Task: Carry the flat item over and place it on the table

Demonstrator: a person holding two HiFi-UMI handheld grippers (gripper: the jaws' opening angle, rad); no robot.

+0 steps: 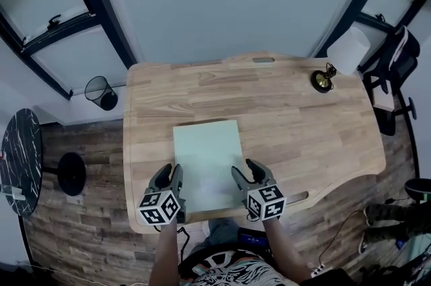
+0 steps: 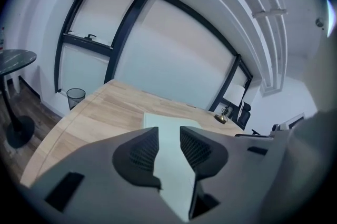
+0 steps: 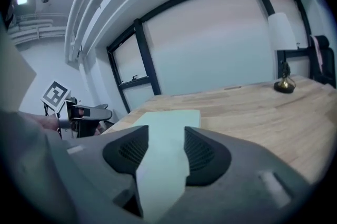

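A flat pale green sheet [image 1: 205,160] lies on the wooden table [image 1: 303,123], its near edge close to the table's front edge. My left gripper [image 1: 168,177] hovers at the sheet's near left side, and my right gripper [image 1: 250,171] at its near right side. In the left gripper view the jaws [image 2: 168,133] stand apart, and the sheet [image 2: 174,125] shows in the gap, lower down on the table. The right gripper [image 3: 166,133] is likewise open, the sheet [image 3: 168,123] visible beyond its jaws. Neither pair of pads presses on anything.
A lamp with a white shade [image 1: 349,49] and brass base [image 1: 323,81] stands at the table's far right corner. A mesh waste bin [image 1: 101,93] and a round dark side table [image 1: 20,160] are on the floor to the left. A chair [image 1: 397,62] stands at the right.
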